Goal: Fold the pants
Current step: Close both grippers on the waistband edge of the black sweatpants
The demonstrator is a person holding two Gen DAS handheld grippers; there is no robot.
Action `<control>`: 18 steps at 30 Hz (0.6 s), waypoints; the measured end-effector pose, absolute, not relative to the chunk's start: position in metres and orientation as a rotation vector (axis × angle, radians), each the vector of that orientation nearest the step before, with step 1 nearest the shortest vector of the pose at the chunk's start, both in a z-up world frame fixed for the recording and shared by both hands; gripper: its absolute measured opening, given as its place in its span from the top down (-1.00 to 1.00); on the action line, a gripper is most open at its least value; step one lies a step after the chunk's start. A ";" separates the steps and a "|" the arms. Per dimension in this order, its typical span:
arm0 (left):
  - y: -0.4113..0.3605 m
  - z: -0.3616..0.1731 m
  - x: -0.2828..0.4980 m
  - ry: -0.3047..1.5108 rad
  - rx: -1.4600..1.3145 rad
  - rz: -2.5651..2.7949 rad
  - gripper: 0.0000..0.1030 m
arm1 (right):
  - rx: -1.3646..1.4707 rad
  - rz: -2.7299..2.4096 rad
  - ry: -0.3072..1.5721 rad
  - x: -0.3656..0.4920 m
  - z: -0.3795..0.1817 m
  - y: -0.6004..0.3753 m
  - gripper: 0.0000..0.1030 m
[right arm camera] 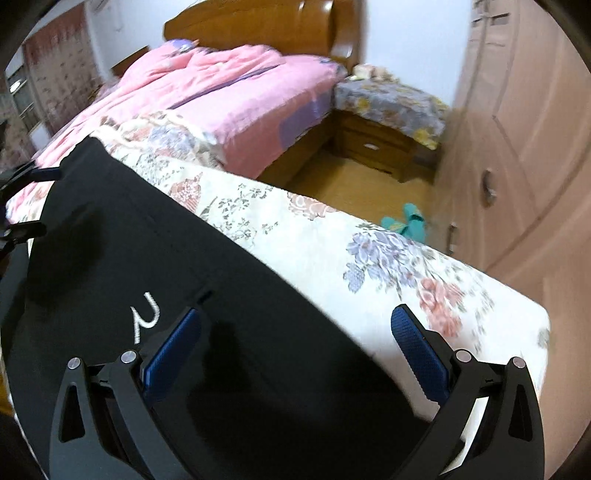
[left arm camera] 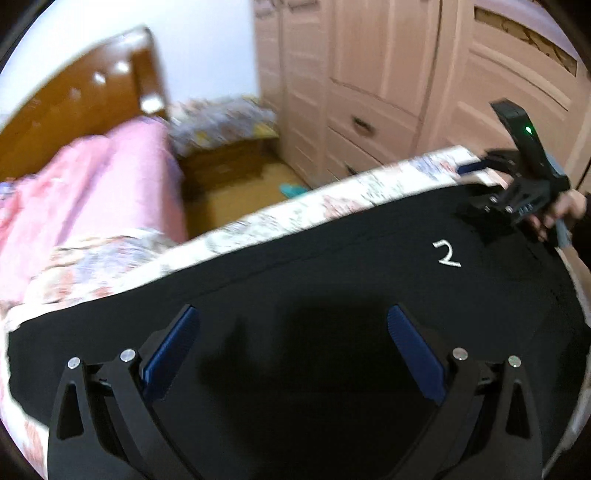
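Black pants (left arm camera: 332,280) with a small white logo (left arm camera: 447,254) lie flat on a floral bedsheet (left arm camera: 295,218). My left gripper (left arm camera: 291,332) is open just above the pants, with nothing between its blue pads. My right gripper (right arm camera: 295,336) is open over the pants' edge (right arm camera: 221,295) near the logo (right arm camera: 146,317), its right finger over the sheet (right arm camera: 369,251). The right gripper also shows in the left wrist view (left arm camera: 491,184) at the pants' far right corner. The left gripper's fingers (right arm camera: 33,199) show at the left edge of the right wrist view.
A pink quilt (right arm camera: 229,96) is heaped further up the bed by the wooden headboard (right arm camera: 266,29). Beyond the bed edge are a wooden floor, teal slippers (right arm camera: 402,221), a nightstand (right arm camera: 380,144) under a floral cloth, and a pink wardrobe (left arm camera: 388,81).
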State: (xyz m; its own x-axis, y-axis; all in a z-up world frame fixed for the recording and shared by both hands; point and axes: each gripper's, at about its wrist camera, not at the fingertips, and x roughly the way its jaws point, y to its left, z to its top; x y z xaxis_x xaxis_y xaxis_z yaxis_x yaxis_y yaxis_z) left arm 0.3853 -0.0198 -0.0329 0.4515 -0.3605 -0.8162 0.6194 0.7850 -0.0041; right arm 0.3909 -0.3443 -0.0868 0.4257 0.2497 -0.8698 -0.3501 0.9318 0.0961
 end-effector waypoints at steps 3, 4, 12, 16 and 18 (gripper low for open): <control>-0.027 -0.038 0.401 0.892 0.382 -0.616 -0.97 | -0.125 0.447 1.093 0.399 -0.095 -0.344 -0.75; -0.030 -0.040 0.405 0.889 0.410 -0.629 -0.97 | -0.116 0.477 1.097 0.399 -0.096 -0.343 -0.64; -0.042 -0.053 0.427 0.868 0.521 -0.869 -0.97 | -0.242 0.561 1.038 0.374 -0.074 -0.324 0.72; -0.043 -0.051 0.434 0.860 0.529 -0.968 -0.97 | -0.303 0.528 0.922 0.341 -0.043 -0.316 0.76; -0.046 -0.049 0.438 0.856 0.543 -1.014 -0.97 | -0.330 0.508 0.864 0.319 -0.030 -0.312 0.77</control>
